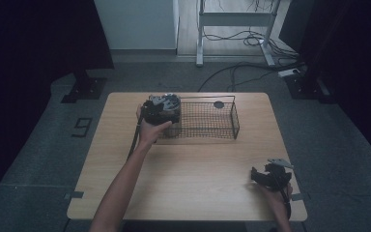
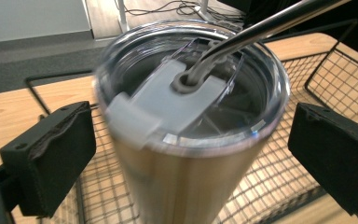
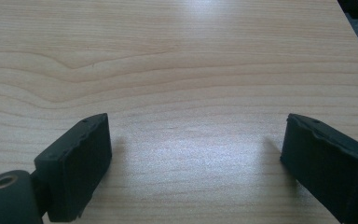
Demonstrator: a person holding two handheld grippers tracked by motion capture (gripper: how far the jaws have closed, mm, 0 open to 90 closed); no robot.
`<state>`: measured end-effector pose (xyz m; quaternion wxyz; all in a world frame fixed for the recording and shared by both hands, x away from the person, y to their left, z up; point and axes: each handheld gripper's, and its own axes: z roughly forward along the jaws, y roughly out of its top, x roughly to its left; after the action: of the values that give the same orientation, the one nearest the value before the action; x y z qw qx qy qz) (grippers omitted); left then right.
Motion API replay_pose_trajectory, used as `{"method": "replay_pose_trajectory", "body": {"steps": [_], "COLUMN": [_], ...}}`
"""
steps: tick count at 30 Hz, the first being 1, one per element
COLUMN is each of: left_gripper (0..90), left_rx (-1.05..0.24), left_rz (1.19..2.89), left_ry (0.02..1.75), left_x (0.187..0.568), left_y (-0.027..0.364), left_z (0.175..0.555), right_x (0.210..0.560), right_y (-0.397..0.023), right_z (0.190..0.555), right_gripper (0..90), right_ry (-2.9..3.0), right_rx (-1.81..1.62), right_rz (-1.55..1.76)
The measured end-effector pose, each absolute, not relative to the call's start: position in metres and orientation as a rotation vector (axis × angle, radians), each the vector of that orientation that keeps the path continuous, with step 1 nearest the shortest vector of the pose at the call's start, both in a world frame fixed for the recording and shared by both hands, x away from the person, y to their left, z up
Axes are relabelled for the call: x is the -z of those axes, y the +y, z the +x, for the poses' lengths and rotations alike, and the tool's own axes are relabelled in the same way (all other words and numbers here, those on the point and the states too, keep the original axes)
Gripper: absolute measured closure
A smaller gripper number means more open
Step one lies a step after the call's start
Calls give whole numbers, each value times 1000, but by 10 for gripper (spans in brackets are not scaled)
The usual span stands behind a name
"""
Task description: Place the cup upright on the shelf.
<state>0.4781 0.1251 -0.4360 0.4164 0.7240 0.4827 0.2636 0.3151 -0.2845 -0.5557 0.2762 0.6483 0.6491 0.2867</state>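
Tumbler [image 2: 186, 154] front and centre: a tall stainless-steel cup with a clear plastic lid, a grey slider tab and a metal straw [image 2: 261, 28] poking out of the lid toward the upper right. It stands upright inside the black wire basket [image 1: 207, 121], at the basket's left end, which sits toward the far edge of the light wooden counter [image 1: 188, 169].

Over on the left, the left claw [image 1: 162, 110] is right at that end of the basket, gripped in the person's left hand [image 1: 149, 130]. From the left gripper view its two black padded jaws stand wide apart, one on each side of the tumbler, with clear daylight between each pad and the steel wall. Nothing clamped, no contact that I can see. The tumbler's lid looks slightly smeared with blur on its left rim.

Further right in the basket, a small dark round object [image 1: 219, 104] lies on the mesh floor near the back wall; too small to identify.

Far right now: the right claw [image 1: 270, 175] is low over the counter's near right corner, well apart from the basket. Its jaws are spread wide too, holding nothing, with bare wood grain between them.
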Motion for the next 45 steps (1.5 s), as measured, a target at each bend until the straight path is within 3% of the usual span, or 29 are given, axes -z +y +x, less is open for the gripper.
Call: {"method": "replay_pose_trajectory", "body": {"steps": [26,45], "left_gripper": [40,50], "left_rx": [-498,-462], "left_rz": [1877,1896], "left_ry": [1143,1199], "left_x": [454,492], "left_y": [167,190], "left_z": [371,339], "right_x": [556,556], "right_y": [-284,-284], "right_z": [315,315], "right_gripper": [82,82], "right_ry": [1743,1743], "right_rx": [-769,-769], "right_rz": [1745,1745]}}
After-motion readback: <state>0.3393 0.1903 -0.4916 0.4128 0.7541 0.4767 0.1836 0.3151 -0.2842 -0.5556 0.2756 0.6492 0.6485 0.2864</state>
